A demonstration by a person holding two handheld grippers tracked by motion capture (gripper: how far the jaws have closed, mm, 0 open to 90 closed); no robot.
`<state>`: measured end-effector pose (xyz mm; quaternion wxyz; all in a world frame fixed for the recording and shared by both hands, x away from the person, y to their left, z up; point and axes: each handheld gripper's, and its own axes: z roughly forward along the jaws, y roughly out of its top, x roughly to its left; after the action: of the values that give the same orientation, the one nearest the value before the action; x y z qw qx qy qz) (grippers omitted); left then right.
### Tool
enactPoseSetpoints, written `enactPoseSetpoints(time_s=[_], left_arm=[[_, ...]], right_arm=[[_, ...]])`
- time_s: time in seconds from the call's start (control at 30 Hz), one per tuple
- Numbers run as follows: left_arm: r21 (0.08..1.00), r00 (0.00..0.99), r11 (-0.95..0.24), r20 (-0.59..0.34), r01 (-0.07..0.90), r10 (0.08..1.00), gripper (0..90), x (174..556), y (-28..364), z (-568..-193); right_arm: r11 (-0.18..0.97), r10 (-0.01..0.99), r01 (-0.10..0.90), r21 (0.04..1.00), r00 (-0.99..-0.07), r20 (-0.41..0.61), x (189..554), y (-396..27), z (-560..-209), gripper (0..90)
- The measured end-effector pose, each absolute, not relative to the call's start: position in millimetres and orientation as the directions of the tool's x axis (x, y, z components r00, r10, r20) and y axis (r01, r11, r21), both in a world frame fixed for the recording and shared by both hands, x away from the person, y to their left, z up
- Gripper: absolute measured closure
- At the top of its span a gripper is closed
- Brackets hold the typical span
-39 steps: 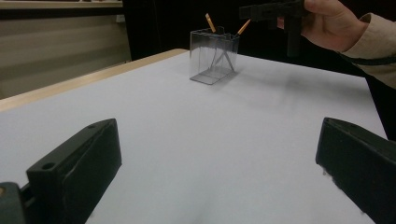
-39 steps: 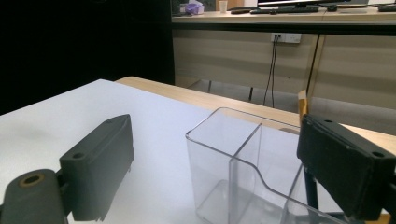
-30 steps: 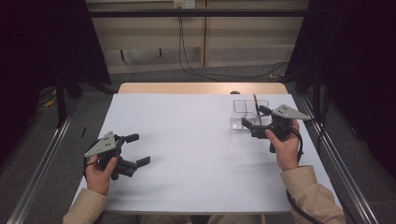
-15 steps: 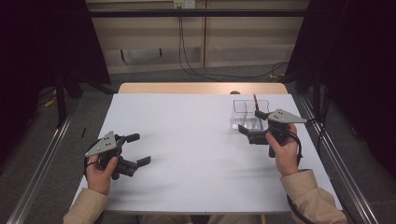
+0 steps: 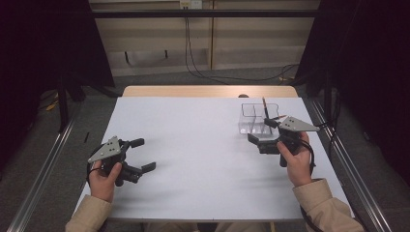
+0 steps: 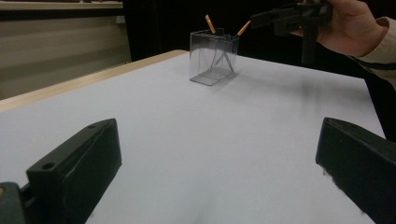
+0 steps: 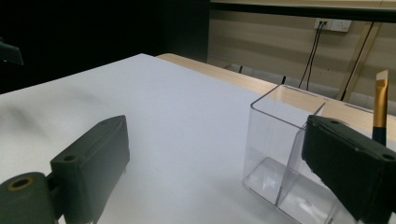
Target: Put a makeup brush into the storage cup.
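A clear plastic box (image 5: 256, 118) with inner dividers stands at the far right of the white table (image 5: 203, 145). Two paint brushes stand in it: one upright (image 5: 265, 107), one leaning right (image 5: 278, 117). My right gripper (image 5: 259, 130) hovers open just in front of the box, with nothing between its jaws. In the right gripper view the box (image 7: 275, 154) is close between the jaws, with a gold-ferruled brush (image 7: 380, 105) behind the right jaw. My left gripper (image 5: 145, 154) is open and empty at the near left. The left gripper view shows the box (image 6: 214, 58) far off.
The right hand and its gripper (image 6: 292, 18) appear beyond the box in the left gripper view. A wooden strip (image 5: 208, 91) runs along the table's far edge. Metal rails (image 5: 43, 164) flank the table on the floor, and cables (image 5: 193, 58) hang at the back wall.
My right gripper has drawn back a little from the box toward the near edge. The left gripper has barely moved.
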<state>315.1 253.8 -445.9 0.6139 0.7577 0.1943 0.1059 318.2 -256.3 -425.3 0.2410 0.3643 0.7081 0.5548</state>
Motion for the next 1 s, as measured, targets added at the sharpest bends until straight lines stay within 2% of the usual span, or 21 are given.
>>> enactPoseSetpoints(time_s=[1.0], left_arm=[[0.974, 0.898, -0.154, -0.082, 0.163, 0.432, 0.0, 314.3, 258.4, -444.4]], right_arm=[[0.126, 0.765, 0.256, 0.959, -0.64, 0.07, 296.0, -258.7, -429.8, 7.6]])
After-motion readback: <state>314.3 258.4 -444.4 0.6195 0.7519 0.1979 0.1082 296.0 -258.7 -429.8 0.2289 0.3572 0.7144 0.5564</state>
